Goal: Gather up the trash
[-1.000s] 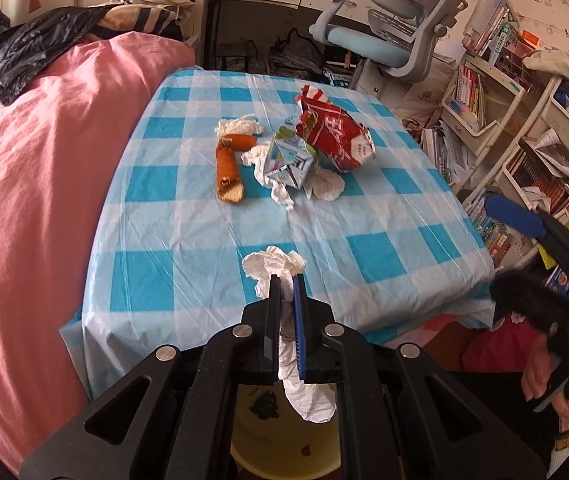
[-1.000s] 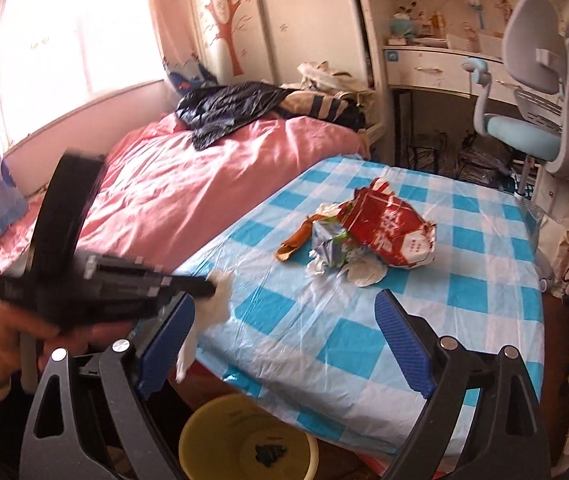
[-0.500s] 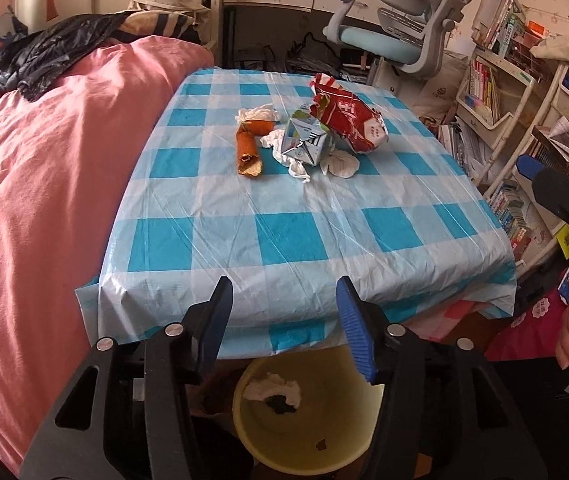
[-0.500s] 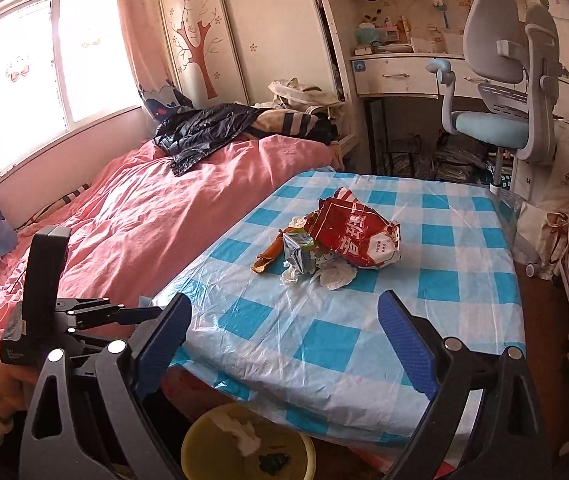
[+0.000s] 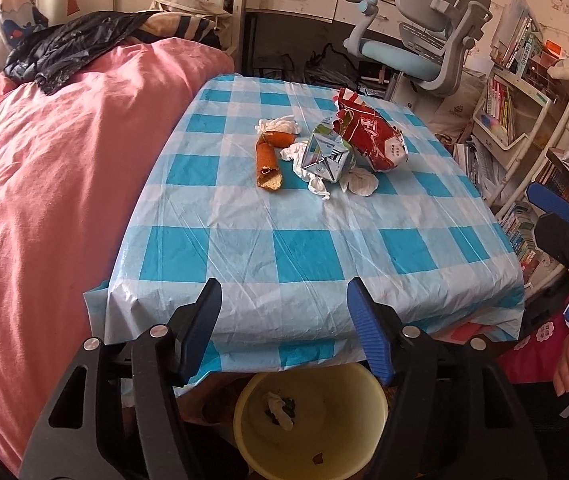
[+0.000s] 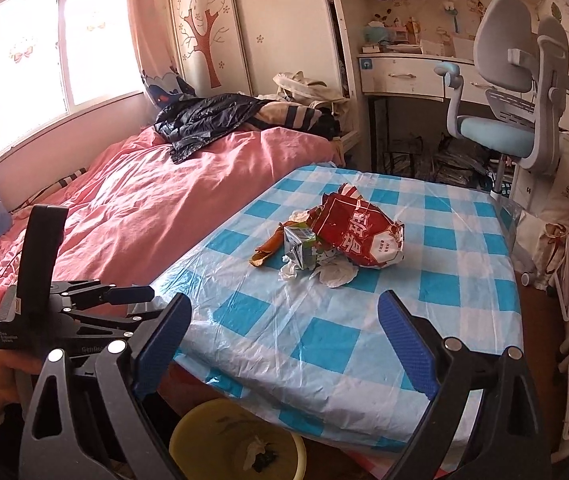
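A pile of trash lies mid-table on the blue checked cloth (image 5: 284,252): a red snack bag (image 5: 372,136), a crushed drink carton (image 5: 324,156), white tissues (image 5: 312,178) and an orange peel (image 5: 266,160). The bag also shows in the right wrist view (image 6: 360,236). A yellow bin (image 5: 310,420) stands below the near table edge with a white tissue (image 5: 280,404) inside. My left gripper (image 5: 284,320) is open and empty above the bin. My right gripper (image 6: 284,344) is open and empty at the table's near corner.
A bed with a pink cover (image 5: 44,200) runs along the table's left side. A grey-blue desk chair (image 5: 424,52) and a desk stand behind the table. Bookshelves (image 5: 524,120) line the right side.
My left gripper opened and let go of the white tissue, which now lies in the yellow bin. Both grippers have drawn back a little from the table.
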Demonstrator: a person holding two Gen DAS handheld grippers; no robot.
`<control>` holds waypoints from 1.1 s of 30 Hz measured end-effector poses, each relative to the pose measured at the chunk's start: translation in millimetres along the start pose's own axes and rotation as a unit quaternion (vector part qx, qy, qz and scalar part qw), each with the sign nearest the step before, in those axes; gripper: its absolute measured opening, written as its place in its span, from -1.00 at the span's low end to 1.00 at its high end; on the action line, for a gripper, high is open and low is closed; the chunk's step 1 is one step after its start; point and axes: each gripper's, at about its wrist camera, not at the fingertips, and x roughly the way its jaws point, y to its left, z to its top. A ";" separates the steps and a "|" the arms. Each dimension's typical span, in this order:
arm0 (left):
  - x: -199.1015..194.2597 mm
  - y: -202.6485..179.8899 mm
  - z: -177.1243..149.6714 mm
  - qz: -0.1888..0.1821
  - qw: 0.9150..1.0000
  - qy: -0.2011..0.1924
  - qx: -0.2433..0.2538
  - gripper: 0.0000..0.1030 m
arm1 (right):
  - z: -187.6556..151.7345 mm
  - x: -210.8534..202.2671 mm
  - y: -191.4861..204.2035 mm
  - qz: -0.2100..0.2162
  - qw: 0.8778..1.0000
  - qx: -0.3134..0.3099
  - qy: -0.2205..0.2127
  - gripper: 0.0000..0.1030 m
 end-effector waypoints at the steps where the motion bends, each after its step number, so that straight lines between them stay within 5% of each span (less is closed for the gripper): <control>1: -0.3 0.2 0.3 0.001 1.000 -0.001 0.000 0.25 | 0.0 0.1 0.2 0.000 1.000 0.000 0.000 0.76; 13: -7.3 2.5 2.9 0.032 0.999 -0.033 -0.002 0.54 | 0.0 1.2 1.3 0.000 1.000 0.000 0.001 0.76; 23: -7.1 6.2 4.5 0.039 0.998 -0.041 -0.012 0.57 | -2.4 4.8 5.4 0.000 1.000 -0.010 0.007 0.76; 33: -8.2 31.6 9.6 0.052 0.995 -0.052 -0.074 0.57 | -3.4 9.7 6.3 0.005 1.000 -0.020 0.017 0.76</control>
